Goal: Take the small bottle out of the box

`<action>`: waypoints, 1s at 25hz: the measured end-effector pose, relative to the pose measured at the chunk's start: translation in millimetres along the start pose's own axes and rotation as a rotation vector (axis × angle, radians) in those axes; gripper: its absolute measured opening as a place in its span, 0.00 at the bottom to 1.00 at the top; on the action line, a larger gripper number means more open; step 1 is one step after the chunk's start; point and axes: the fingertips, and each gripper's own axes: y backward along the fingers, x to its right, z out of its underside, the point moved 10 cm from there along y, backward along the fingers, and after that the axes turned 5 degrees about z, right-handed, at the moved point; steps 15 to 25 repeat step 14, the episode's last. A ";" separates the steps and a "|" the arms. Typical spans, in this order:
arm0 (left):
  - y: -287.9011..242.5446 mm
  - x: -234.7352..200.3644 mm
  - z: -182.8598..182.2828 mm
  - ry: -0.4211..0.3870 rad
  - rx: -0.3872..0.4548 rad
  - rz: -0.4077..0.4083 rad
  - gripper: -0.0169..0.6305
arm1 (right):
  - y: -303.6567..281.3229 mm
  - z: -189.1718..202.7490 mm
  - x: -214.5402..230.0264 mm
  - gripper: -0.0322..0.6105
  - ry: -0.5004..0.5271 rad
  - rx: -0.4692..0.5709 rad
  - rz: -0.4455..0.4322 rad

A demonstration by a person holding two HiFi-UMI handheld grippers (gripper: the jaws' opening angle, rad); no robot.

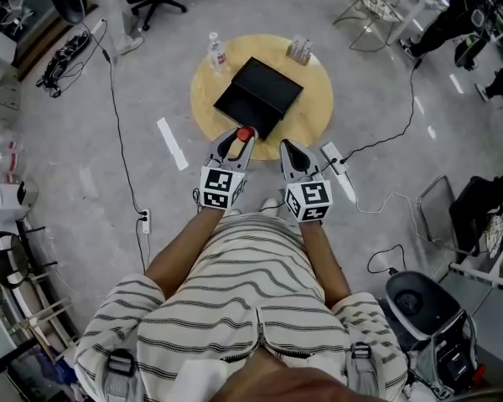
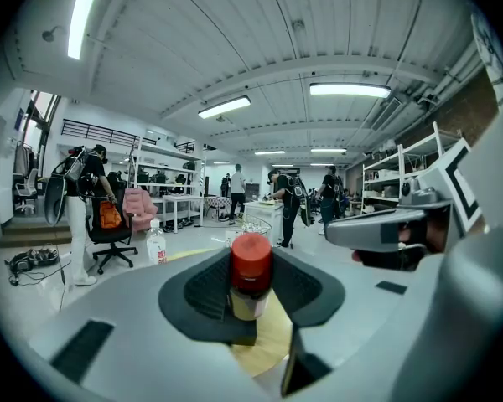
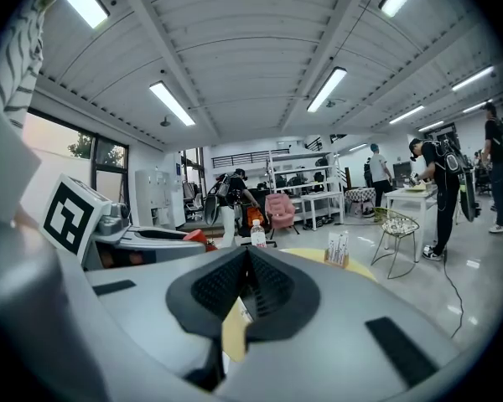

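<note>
My left gripper [image 1: 241, 136] is shut on a small bottle [image 2: 250, 276] with a red cap [image 1: 245, 132] and a yellowish body, held upright between the black pads. It hovers at the near edge of the round wooden table [image 1: 314, 99], just in front of the black box [image 1: 258, 95], whose lid looks closed. My right gripper [image 1: 288, 151] is beside it on the right, jaws pressed together with nothing between them. In the right gripper view its pads [image 3: 250, 287] meet, and the left gripper with the red cap [image 3: 194, 237] shows at the left.
A clear water bottle [image 1: 217, 53] stands at the table's far left edge, and a small holder of items [image 1: 300, 50] at the far side. A power strip [image 1: 334, 157] and cables lie on the floor to the right. Office chairs, desks and people stand farther off.
</note>
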 end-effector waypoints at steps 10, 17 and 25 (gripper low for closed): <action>1.8 -0.2 1.0 0.011 0.001 -0.008 0.26 | -1.6 0.2 0.8 0.08 0.004 -0.003 0.001; 1.8 2.2 2.9 0.008 -0.002 -0.004 0.26 | 0.3 2.2 3.0 0.08 0.001 0.000 0.012; 1.8 2.2 2.9 0.008 -0.002 -0.004 0.26 | 0.3 2.2 3.0 0.08 0.001 0.000 0.012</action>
